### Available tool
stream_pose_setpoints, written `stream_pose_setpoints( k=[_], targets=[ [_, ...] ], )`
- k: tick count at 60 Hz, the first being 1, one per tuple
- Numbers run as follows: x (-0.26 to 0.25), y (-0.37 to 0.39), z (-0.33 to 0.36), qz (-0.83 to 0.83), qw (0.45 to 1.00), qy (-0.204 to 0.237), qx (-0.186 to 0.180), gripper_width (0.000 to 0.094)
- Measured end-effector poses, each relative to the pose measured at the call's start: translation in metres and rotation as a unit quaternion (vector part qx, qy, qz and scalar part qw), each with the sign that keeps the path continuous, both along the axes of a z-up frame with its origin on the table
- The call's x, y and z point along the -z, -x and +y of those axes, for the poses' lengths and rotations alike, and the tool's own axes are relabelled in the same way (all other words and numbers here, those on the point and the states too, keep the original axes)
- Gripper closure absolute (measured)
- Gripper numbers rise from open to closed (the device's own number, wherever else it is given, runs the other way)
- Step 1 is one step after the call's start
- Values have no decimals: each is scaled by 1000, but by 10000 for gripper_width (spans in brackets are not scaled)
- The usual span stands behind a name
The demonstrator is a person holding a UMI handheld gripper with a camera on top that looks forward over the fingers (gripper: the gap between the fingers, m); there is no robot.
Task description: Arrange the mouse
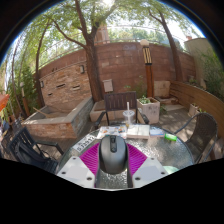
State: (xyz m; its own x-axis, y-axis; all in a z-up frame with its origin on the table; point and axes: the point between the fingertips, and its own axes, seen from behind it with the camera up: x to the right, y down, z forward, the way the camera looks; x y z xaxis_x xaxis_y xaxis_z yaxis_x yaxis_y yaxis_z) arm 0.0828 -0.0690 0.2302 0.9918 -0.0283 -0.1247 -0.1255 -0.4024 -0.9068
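Outdoors, we're on a patio: brick wall (95, 68) and trees behind, chairs (120, 102) around a glass table (165, 150). On the table beyond the fingers sit a keyboard (88, 142) and a small glass (129, 117). The mouse (113, 152) sits between the two pink pads (92, 158) of the gripper (113, 160), which look pressed against its sides, so we read it as clamped on the mouse. Whether it's lifted off the table we can't tell. Mouse should be light, rigid, smooth plastic, a bit slippery; flanks at mid-body are the right hold. Long axis runs straight ahead along the fingers, wheel end apparently pointing away from us.
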Motion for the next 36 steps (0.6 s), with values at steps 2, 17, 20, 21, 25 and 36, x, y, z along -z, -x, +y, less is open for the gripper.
stream_pose_setpoints(
  k=[2, 17, 20, 21, 25, 36],
  targets=[
    [16, -38, -9, -7, 1000, 14, 18, 569],
    [198, -192, -72, -67, 981, 173, 59, 565],
    [225, -197, -82, -58, 978, 190, 56, 544],
    [230, -198, -84, -54, 978, 194, 56, 528],
    [245, -199, -89, -45, 976, 206, 48, 449],
    [206, -193, -98, -61, 980, 183, 42, 113]
  ],
)
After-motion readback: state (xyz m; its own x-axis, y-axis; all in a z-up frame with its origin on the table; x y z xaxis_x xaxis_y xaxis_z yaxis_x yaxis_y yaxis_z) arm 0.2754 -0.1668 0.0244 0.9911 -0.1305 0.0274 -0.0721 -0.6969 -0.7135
